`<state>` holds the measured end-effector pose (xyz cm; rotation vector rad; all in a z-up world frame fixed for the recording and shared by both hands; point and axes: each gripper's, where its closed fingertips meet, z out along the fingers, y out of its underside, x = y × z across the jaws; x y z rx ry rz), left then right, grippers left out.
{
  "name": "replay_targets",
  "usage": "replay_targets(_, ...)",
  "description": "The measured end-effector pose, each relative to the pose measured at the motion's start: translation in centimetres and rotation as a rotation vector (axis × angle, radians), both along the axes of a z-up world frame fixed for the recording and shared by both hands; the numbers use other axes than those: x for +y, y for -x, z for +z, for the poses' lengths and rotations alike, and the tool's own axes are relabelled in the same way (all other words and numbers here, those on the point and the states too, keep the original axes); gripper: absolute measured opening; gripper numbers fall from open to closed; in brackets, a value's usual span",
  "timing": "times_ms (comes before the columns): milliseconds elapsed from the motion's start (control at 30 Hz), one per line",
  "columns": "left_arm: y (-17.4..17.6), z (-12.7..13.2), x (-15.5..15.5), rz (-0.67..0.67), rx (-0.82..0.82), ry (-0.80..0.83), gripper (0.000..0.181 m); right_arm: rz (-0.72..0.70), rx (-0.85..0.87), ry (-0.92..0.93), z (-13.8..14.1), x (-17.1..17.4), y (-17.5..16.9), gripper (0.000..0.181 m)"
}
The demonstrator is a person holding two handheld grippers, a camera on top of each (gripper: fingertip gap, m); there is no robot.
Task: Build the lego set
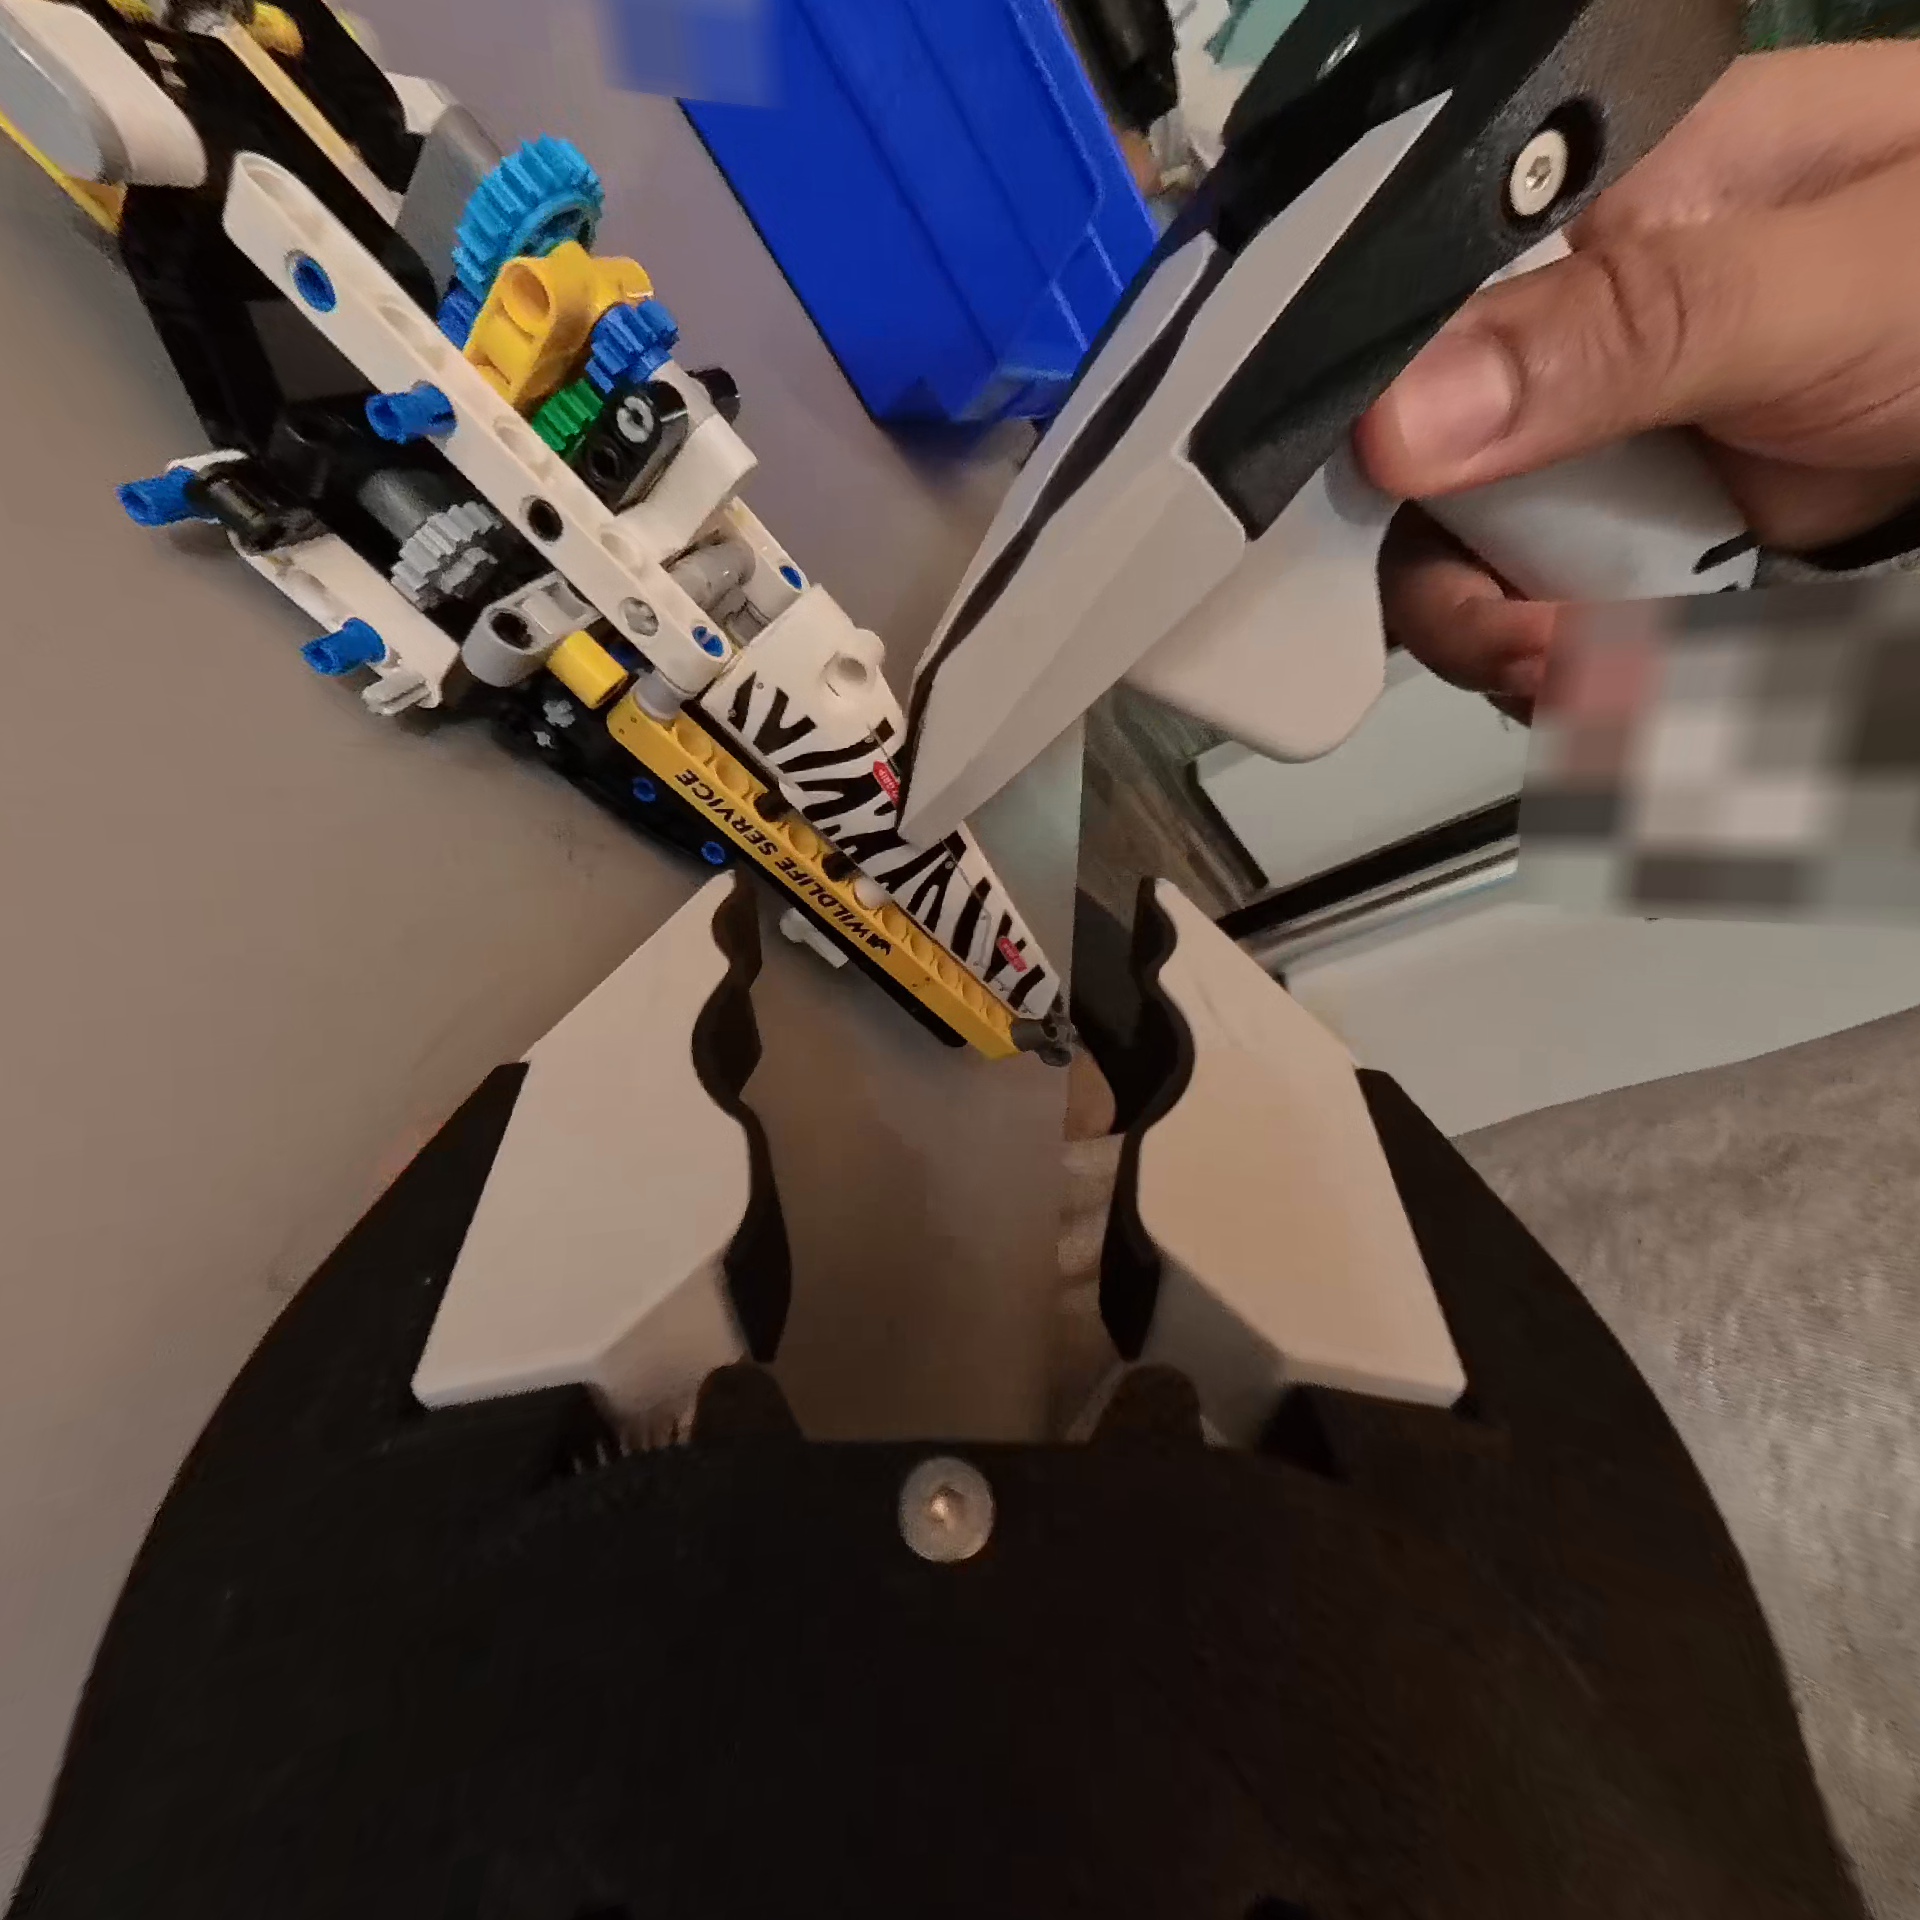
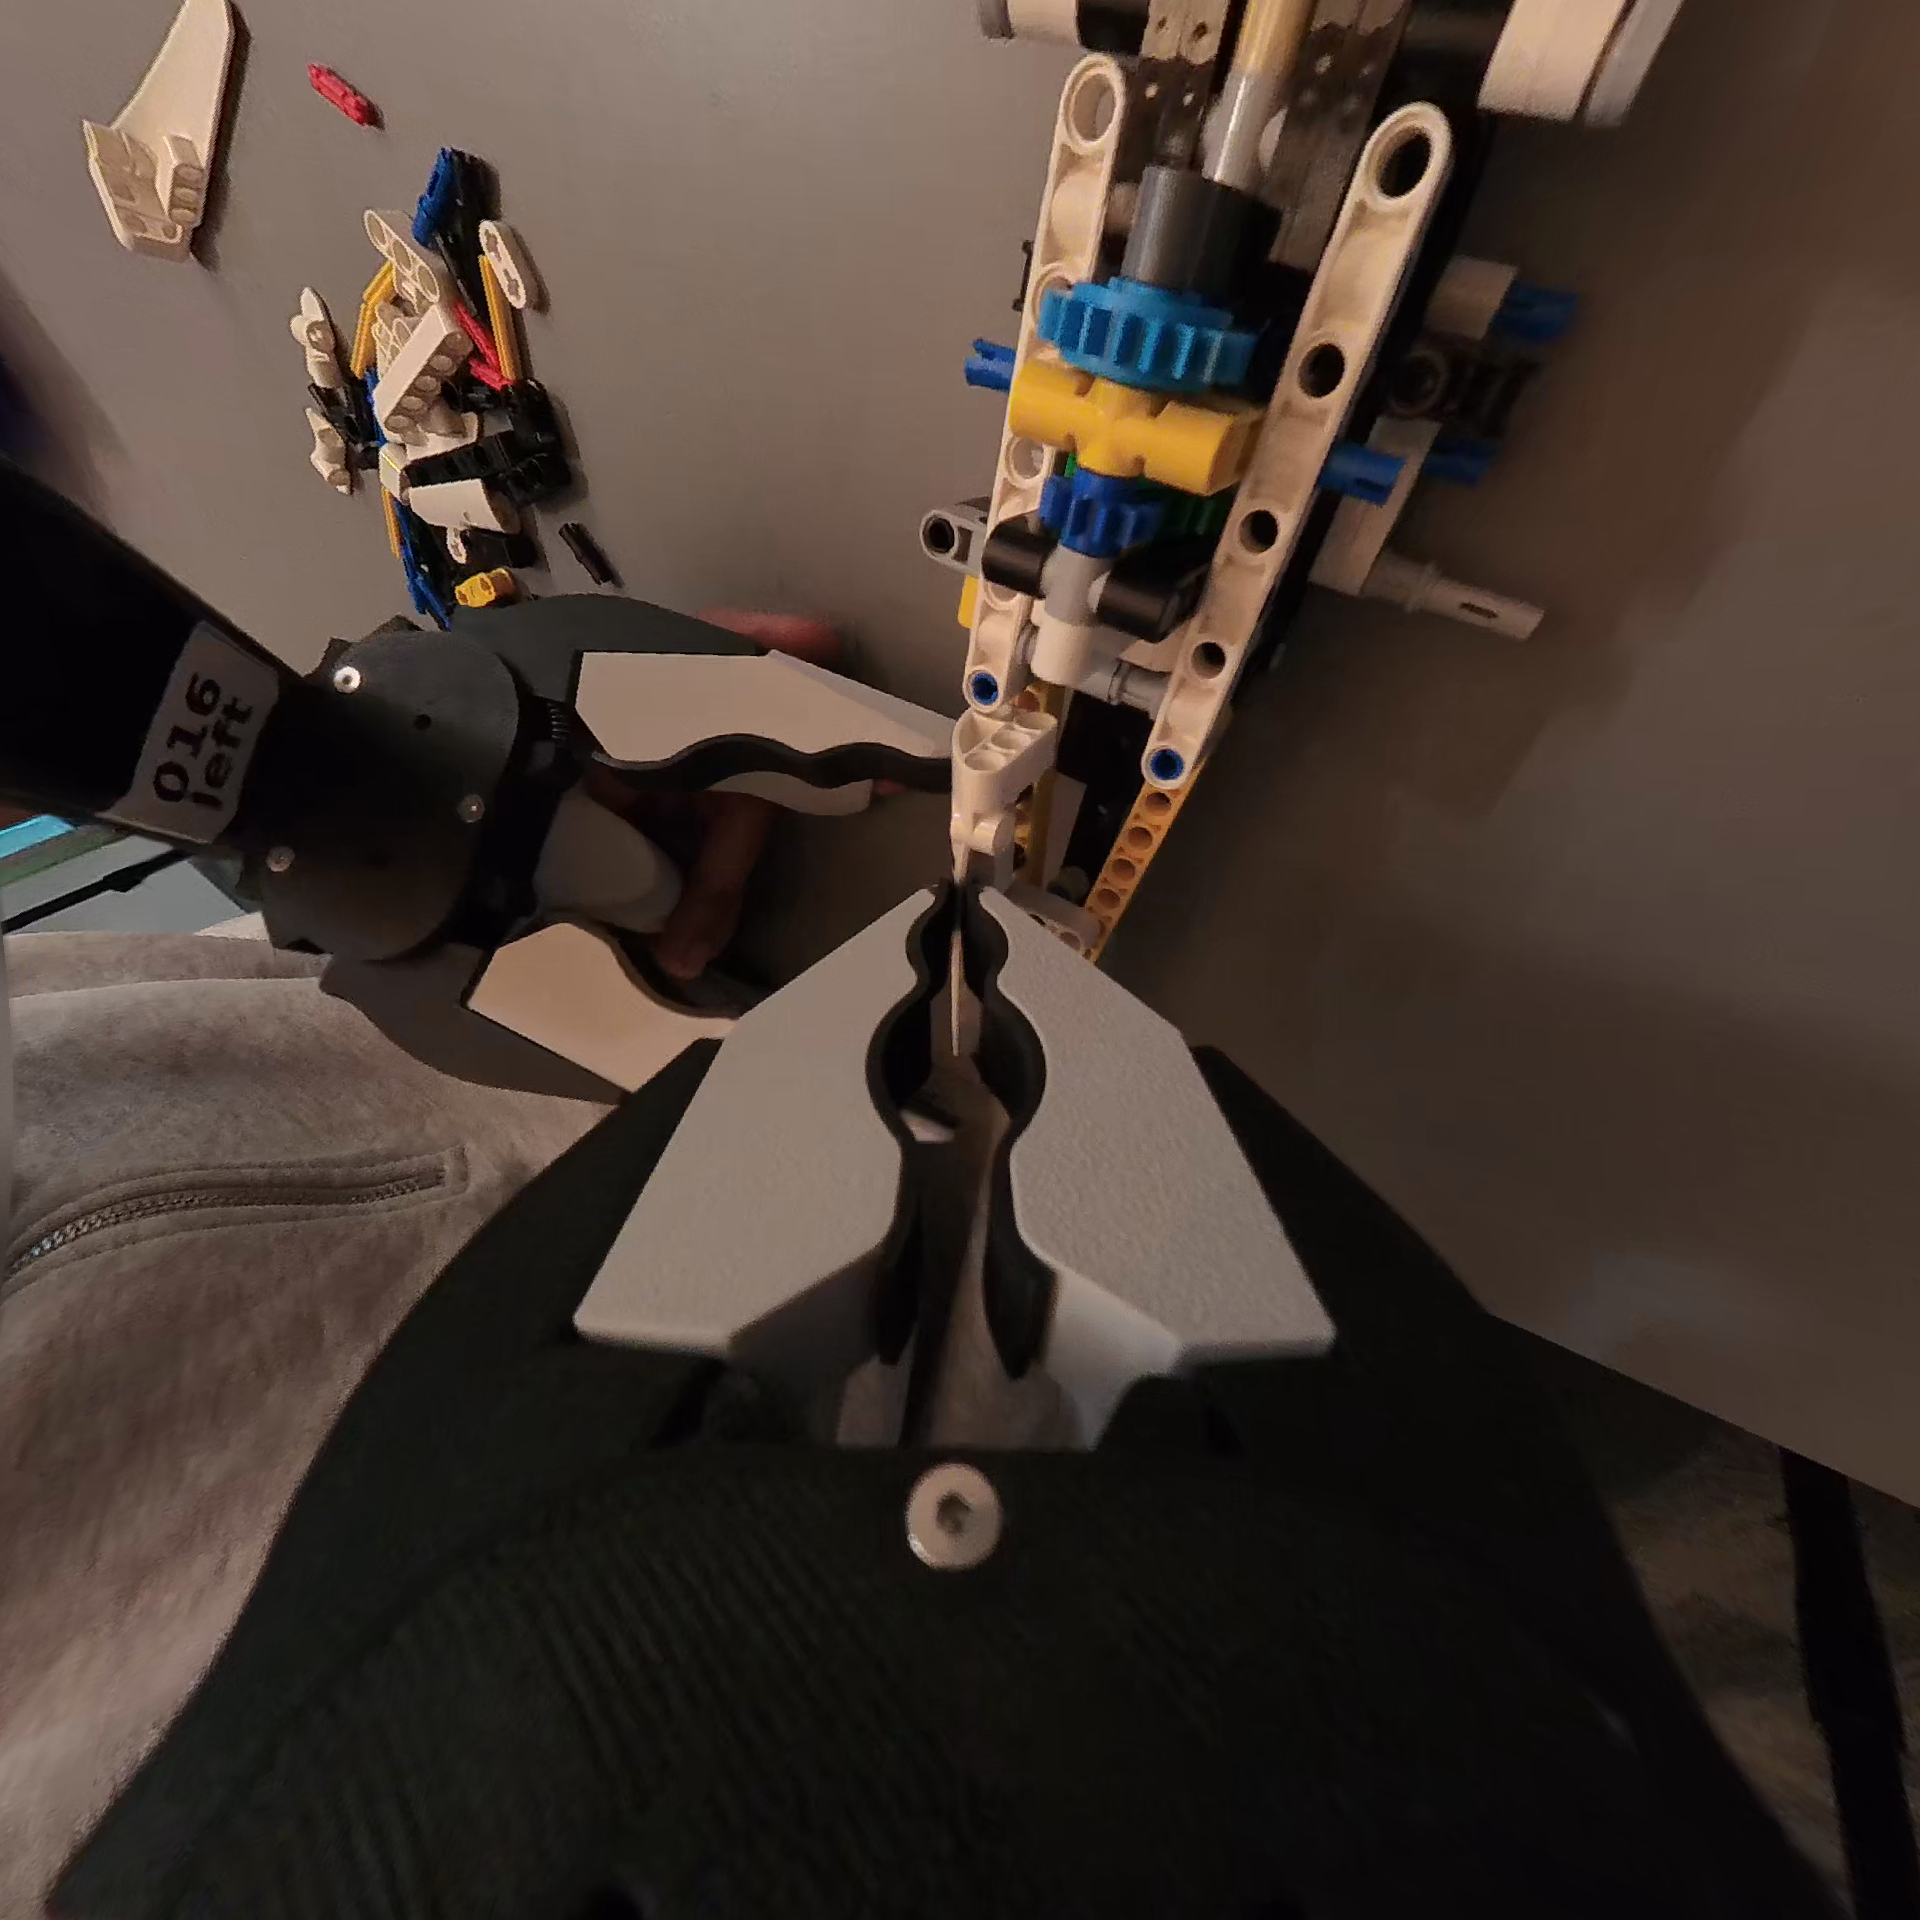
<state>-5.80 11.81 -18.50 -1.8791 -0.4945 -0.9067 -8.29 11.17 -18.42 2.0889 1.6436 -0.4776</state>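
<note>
The partly built lego model lies on the grey table, with white beams, blue gears and a yellow connector; it also shows in the right wrist view. Its tail end carries a white zebra-striped panel and a yellow beam. My right gripper is shut on the edge of that panel, seen edge-on between its fingers; it also shows in the left wrist view. My left gripper is open and empty, with the tail tip between its fingertips. In the right wrist view its upper finger lies beside the model's tail.
A pile of loose lego parts lies at the left, with a white wing piece and a small red piece beyond it. A blue bin stands behind the model. The table edge and a person's grey clothing are close below. My two grippers' fingertips are within a few centimetres of each other. Left tips and right tips are each some 20 centimeters from the small red piece.
</note>
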Motion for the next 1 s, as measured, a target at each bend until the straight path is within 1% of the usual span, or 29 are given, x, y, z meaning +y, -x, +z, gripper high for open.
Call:
replay_targets(33, -0.1, 0.2, 0.0, -0.01, -0.019, -0.01, 0.07, 0.0, -0.001, 0.004, 0.0, 0.0, 0.0, 0.0)
replay_targets(233, -0.8, -0.2, 0.0, -0.057, -0.005, 0.014, 0.069, 0.018, -0.009, -0.001, 0.0, 0.0, 0.0, 0.0)
replay_targets(400, -0.6, 0.1, 0.5, -0.056, -0.048, 0.005, 0.069, 0.026, -0.019, -0.008, 0.0, 0.3, -0.1, 0.0)
replay_targets(600, -0.6, -0.1, 1.1, -0.056, -0.046, 0.011, 0.066, 0.042, -0.048, -0.007, -0.1, 1.0, -0.3, 0.0)
replay_targets(733, -0.1, 0.2, 1.2, -0.034, -0.068, -0.004, 0.067, 0.083, -0.055, -0.008, 0.1, 1.0, -0.1, 0.0)
replay_targets(900, -0.3, 0.0, 1.2, -0.039, -0.06, 0.002, 0.066, 0.134, -0.075, -0.028, -0.1, 1.1, -0.4, 0.0)
replay_targets(1000, -0.5, 0.1, 1.2, -0.045, -0.073, -0.002, 0.07, 0.143, -0.079, -0.028, -0.2, 1.2, -0.5, 0.0)
